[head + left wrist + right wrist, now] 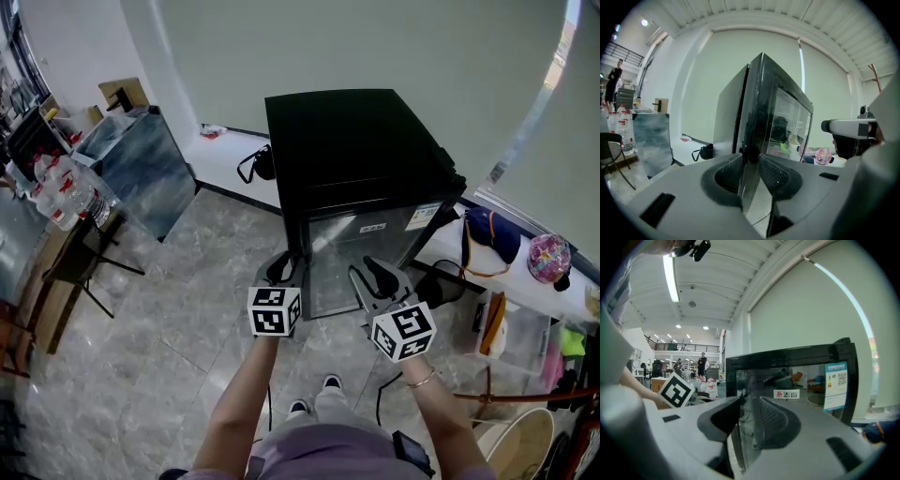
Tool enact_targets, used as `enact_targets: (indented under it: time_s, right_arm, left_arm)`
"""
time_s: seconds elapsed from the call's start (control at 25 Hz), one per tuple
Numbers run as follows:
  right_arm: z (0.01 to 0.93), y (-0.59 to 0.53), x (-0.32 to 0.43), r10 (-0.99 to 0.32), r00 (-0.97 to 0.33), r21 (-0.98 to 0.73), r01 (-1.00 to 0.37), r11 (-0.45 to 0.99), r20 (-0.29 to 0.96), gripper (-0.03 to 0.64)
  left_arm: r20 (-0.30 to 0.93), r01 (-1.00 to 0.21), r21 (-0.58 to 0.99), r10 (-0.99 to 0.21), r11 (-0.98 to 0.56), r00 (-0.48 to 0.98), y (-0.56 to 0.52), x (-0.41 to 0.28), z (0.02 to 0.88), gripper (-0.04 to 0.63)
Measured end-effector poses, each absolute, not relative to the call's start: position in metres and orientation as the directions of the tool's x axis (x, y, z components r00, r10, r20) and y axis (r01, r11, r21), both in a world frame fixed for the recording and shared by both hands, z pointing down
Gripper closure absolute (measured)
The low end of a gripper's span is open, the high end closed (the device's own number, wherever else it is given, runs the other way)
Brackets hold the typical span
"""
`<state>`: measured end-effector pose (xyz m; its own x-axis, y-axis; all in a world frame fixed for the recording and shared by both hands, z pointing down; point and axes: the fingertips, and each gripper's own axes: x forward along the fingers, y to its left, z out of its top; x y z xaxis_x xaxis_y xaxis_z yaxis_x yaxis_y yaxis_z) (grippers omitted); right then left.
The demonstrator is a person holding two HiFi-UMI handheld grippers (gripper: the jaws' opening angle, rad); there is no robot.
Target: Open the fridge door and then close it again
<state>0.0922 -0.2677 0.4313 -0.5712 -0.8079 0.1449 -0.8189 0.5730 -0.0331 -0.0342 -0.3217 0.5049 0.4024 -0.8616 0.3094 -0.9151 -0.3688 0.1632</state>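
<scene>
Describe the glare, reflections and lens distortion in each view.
Head view: the fridge door shows a pale sheen. Left gripper view: fisheye bows the ceiling, the corners are black, and the glass mirrors its surroundings. Right gripper view: the ceiling lamp is blown out white.

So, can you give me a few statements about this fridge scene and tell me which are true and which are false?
1. The fridge is black and has a glass door. True.
2. The left gripper is clamped on the edge of the glass door. True.
3. Water bottles stand on top of the fridge. False: the water bottles stand well off to its left, across the floor.
4. The person uses only one gripper. False: the right gripper is also held up, in front of the glass door, with nothing gripped.
</scene>
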Motion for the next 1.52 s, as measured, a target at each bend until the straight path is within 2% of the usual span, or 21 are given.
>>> enact_targets:
  time_s: [0.4,0.64,1.32,1.52]
  right_arm:
    - [0.432,-0.260,0.090,-0.805,-0.574,-0.070,-0.818,0.571,0.151,0.492]
    - [0.429,-0.243,0.087,-0.812,-0.567,-0.085,-0.824,0.561,0.141,0.502]
    - [0.426,-0.190,0.069,-0.840,-0.525,-0.070,-0.851,0.520,0.137,0.609]
    - [0.430,-0.182,0.065,-0.848,-0.508,-0.071,-0.861,0.503,0.150,0.612]
  left_arm:
    - [0.305,-0.920,0.213,-0.872,-0.330,0.383,-0.317,-0.040,0.506,0.500]
    - [0.277,-0.929,0.173,-0.889,-0.327,0.364,-0.300,-0.057,0.488,0.515]
    - [0.229,-0.926,0.158,-0.899,-0.343,0.373,-0.229,-0.089,0.465,0.584]
    - [0.232,-0.925,0.128,-0.896,-0.358,0.379,-0.215,-0.095,0.465,0.591]
